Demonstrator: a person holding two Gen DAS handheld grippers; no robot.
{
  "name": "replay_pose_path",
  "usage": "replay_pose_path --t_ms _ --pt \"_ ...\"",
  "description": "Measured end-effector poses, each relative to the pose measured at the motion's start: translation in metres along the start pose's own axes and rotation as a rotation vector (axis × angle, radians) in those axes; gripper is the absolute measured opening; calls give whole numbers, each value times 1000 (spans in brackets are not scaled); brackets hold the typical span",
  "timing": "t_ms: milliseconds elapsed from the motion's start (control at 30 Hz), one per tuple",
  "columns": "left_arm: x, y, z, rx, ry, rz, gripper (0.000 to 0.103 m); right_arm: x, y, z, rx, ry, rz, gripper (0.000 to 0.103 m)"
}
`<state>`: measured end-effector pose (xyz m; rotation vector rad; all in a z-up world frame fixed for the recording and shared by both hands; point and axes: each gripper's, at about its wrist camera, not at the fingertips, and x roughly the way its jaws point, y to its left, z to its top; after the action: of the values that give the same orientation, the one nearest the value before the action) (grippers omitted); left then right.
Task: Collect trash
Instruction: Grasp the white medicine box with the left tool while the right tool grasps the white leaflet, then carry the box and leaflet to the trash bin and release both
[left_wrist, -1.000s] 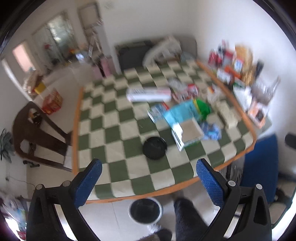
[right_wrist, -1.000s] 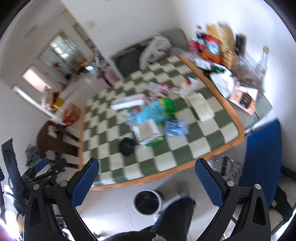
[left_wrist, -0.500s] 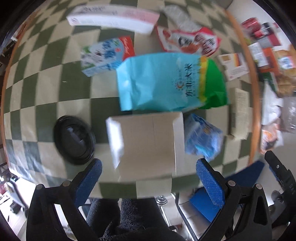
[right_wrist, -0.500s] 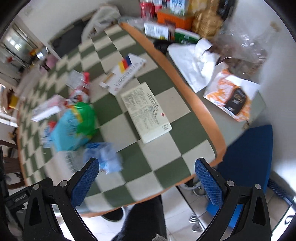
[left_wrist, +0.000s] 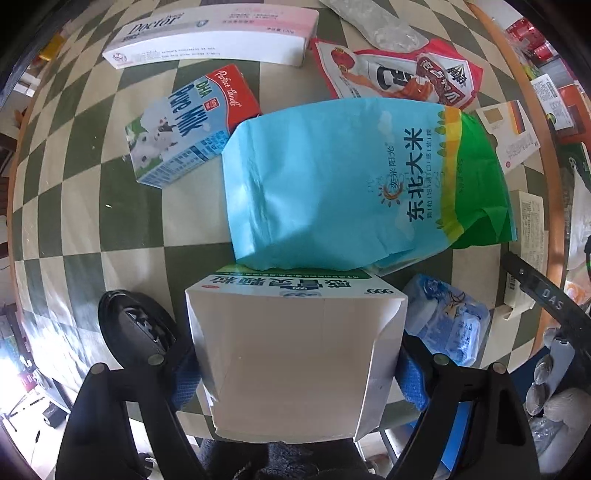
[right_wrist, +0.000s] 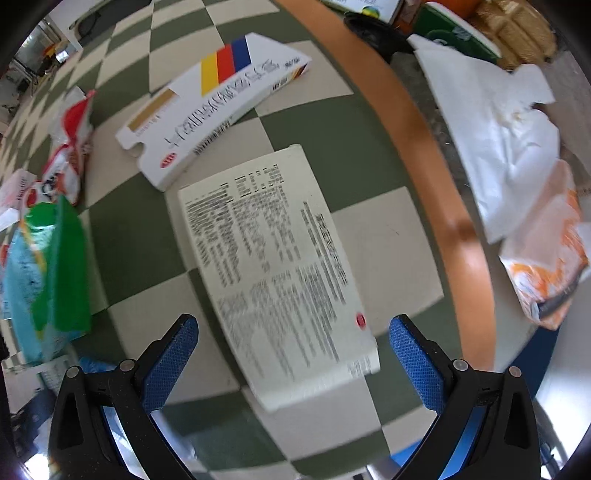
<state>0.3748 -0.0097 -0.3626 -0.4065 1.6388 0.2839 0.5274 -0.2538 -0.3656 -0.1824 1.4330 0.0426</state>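
Note:
In the left wrist view, my left gripper is wide open with a white cardboard box between its blue pads; whether the pads touch it I cannot tell. A blue-green rice bag lies just beyond the box. In the right wrist view, my right gripper is open and empty, low over a flat white box with printed text whose near end lies between the fingers.
On the checkered table: a black lid, milk carton, long pink-white box, red snack bag, blue packet. A striped white box and white plastic bags lie past the orange table edge.
Both grippers have dropped from high above the table to close over it. The left one now straddles the white cardboard box; the right one is over the printed flat box.

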Motion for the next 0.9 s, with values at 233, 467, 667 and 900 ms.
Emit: replay_pose_path --t_ms 233,467,667,900 --pt "-18 4 -4 18 -40 32 84 6 4 0 -37 -30 -3 82" --pt "-42 11 -20 25 -96 55 84 -8 8 -14 -33 -56 53 81" --pt "-86 27 -58 22 -170 57 84 -35 4 -35 -2 -70 152 80" --pt "-132 67 -128 7 -263 14 84 -96 20 -95 5 -103 263 77"
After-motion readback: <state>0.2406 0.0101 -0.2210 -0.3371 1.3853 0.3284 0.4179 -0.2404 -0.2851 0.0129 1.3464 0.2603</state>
